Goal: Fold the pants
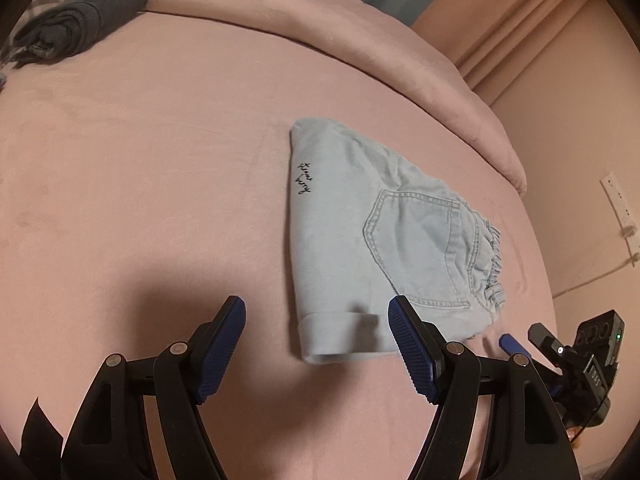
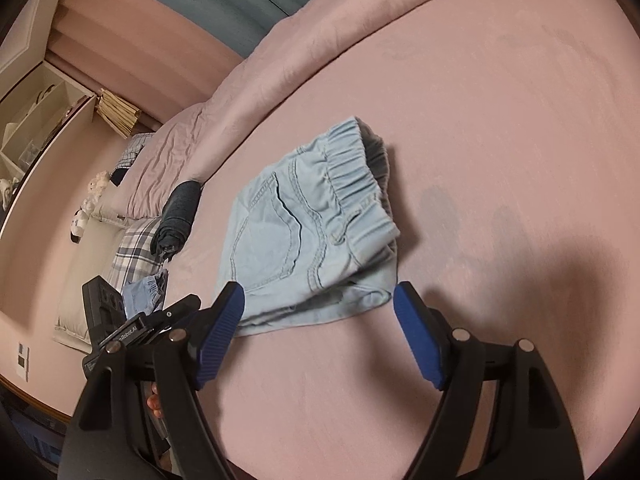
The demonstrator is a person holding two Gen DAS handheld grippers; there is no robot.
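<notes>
Light blue denim pants (image 1: 352, 240) lie folded into a compact stack on the pink bed (image 1: 140, 180), back pocket up, elastic waistband at the right. My left gripper (image 1: 316, 344) is open and empty, just short of the cuffed near edge. In the right wrist view the folded pants (image 2: 304, 236) lie with the waistband toward the far right. My right gripper (image 2: 318, 328) is open and empty, its fingertips at the near edge of the stack, apart from it. The right gripper also shows at the lower right in the left wrist view (image 1: 516, 342).
A rolled dark grey garment (image 1: 80, 20) lies at the far left of the bed, also in the right wrist view (image 2: 178, 216). A plaid cloth (image 2: 134, 252) and another blue denim piece (image 2: 144, 296) lie near it. The bunched duvet (image 1: 360, 60) borders the far side. A wall socket (image 1: 620, 208) is on the right.
</notes>
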